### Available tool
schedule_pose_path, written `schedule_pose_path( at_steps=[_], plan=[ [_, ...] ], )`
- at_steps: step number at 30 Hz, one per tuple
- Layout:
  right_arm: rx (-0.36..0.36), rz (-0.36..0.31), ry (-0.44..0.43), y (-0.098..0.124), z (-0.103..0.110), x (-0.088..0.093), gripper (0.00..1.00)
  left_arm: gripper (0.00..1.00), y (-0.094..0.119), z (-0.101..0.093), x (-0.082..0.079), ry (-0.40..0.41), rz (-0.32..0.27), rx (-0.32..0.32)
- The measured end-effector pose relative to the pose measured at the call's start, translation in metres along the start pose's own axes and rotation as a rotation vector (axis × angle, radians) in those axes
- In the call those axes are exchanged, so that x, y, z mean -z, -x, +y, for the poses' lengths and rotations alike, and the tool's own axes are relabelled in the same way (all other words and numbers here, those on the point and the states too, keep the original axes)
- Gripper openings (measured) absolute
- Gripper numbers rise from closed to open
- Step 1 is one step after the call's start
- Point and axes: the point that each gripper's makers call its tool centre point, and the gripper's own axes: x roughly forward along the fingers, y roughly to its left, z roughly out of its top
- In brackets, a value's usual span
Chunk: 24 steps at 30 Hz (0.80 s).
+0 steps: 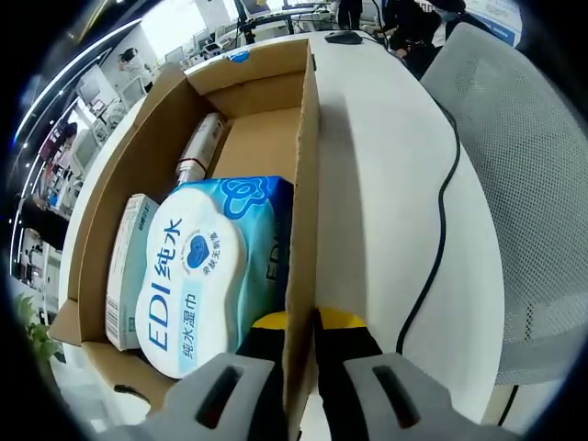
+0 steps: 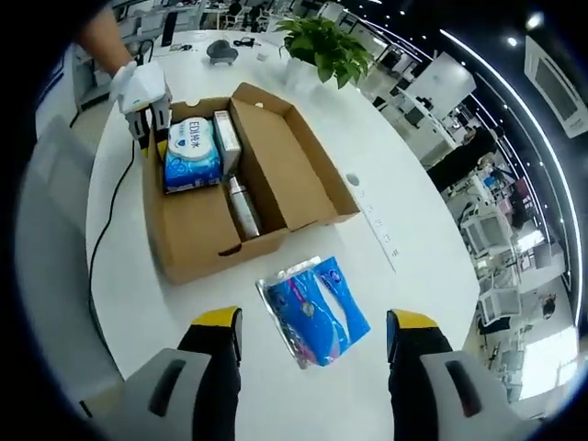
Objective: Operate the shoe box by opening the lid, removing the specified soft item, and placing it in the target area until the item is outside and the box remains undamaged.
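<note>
The open cardboard shoe box (image 2: 207,253) lies on the white table, its lid (image 2: 289,170) folded out flat. Inside are a blue-and-white wet-wipes pack (image 1: 197,276), a white carton (image 1: 129,266) and a slim bottle (image 1: 200,147). My left gripper (image 1: 306,322) is shut on the box's side wall (image 1: 303,184), one jaw inside and one outside; a gloved hand holds this left gripper (image 2: 147,118) at the box's far end. A soft blue packet (image 2: 312,308) lies on the table outside the box. My right gripper (image 2: 312,331) hangs open just before it, holding nothing.
A black cable (image 1: 441,230) runs over the table beside the box. A grey mesh chair (image 1: 524,165) stands at the table's edge. A potted plant (image 2: 326,46) and a dark mouse (image 2: 220,50) sit beyond the box, with a power strip (image 2: 377,220) beside the lid.
</note>
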Motion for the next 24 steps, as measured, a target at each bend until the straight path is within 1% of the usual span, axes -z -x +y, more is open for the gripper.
schedule_pose_path(
  at_steps=[3, 5, 6, 7, 8, 12, 17, 20, 23, 24],
  plan=[
    [0.019, -0.014, 0.008, 0.009, 0.004, -0.006, 0.63, 0.03, 0.000, -0.001, 0.000, 0.001, 0.000, 0.000],
    [0.033, -0.056, -0.040, 0.014, 0.007, -0.017, 0.62, 0.03, -0.001, -0.001, 0.001, 0.000, 0.000, -0.001],
    [0.042, -0.088, -0.062, 0.018, 0.008, -0.024, 0.62, 0.03, 0.000, -0.001, 0.001, -0.002, -0.001, -0.001],
    [0.051, -0.119, -0.074, 0.021, 0.009, -0.031, 0.61, 0.03, 0.000, -0.001, 0.001, -0.004, -0.001, -0.001],
    [0.059, -0.129, -0.075, 0.024, 0.009, -0.034, 0.61, 0.03, 0.000, -0.001, 0.001, -0.003, -0.001, -0.001],
    [0.089, -0.121, -0.066, 0.027, 0.014, -0.038, 0.60, 0.03, 0.000, -0.001, 0.001, -0.004, -0.001, -0.001],
    [0.108, -0.097, -0.072, 0.025, 0.016, -0.034, 0.57, 0.03, 0.000, -0.002, 0.001, -0.003, -0.001, -0.001],
    [0.117, -0.120, -0.115, 0.030, 0.017, -0.040, 0.55, 0.03, 0.000, -0.002, 0.001, -0.001, 0.000, 0.000],
    [0.128, -0.144, -0.136, 0.035, 0.018, -0.047, 0.52, 0.03, 0.001, -0.002, 0.000, -0.002, 0.000, -0.001],
    [0.131, -0.158, -0.131, 0.038, 0.020, -0.050, 0.48, 0.03, 0.001, -0.001, 0.000, -0.003, -0.001, -0.001]
  ],
)
